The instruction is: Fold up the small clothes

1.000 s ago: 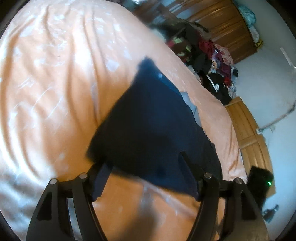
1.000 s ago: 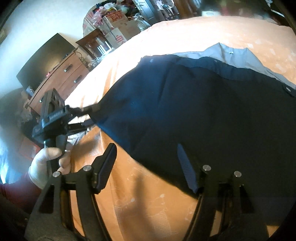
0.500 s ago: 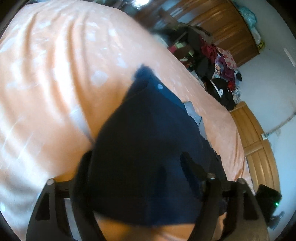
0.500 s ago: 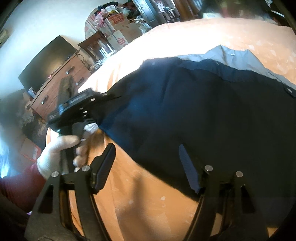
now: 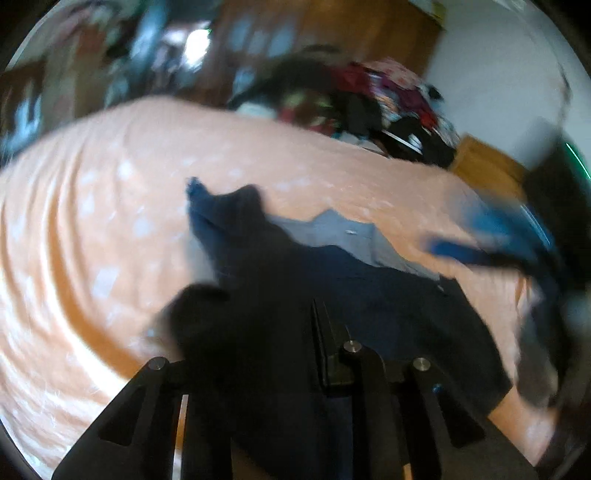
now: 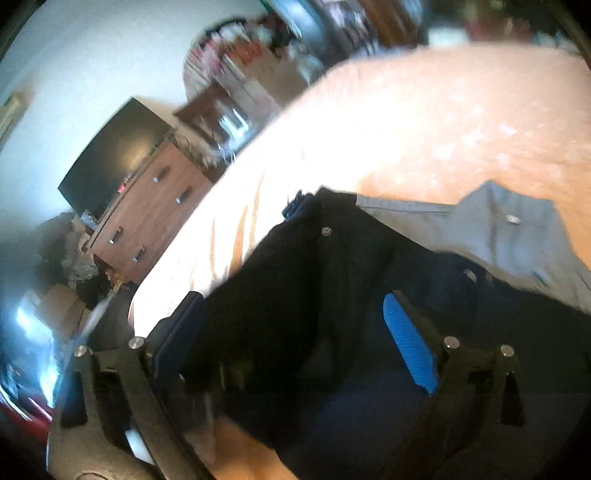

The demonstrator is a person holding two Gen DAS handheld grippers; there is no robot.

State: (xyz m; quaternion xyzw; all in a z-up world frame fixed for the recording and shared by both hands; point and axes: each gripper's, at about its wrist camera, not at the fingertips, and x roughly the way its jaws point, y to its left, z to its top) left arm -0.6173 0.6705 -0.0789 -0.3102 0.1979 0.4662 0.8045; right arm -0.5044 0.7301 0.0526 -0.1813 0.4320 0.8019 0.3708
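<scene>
A dark navy garment [image 5: 388,295] with a grey lining [image 5: 343,240] lies on the orange bedsheet [image 5: 92,240]. My left gripper [image 5: 258,306] has its fingers drawn close with a bunched fold of the navy cloth between them. That fold drapes over and hides the left finger. In the right wrist view the same garment [image 6: 295,295] shows a snap button and the grey lining [image 6: 498,236]. My right gripper [image 6: 291,299] stands wide open, blue pads [image 6: 406,343] showing, with a dark fold lying loose between its fingers. It also appears blurred at the left wrist view's right edge [image 5: 476,236].
A pile of mixed clothes [image 5: 380,107] lies past the far side of the bed, against a wooden wardrobe [image 5: 325,33]. A wooden dresser [image 6: 151,214] with a dark screen [image 6: 110,158] stands off the bed's left edge. Both views are motion-blurred.
My left gripper has narrowed onto the navy cloth and swung it across toward the right gripper. The right gripper has dropped lower over the garment, staying open.
</scene>
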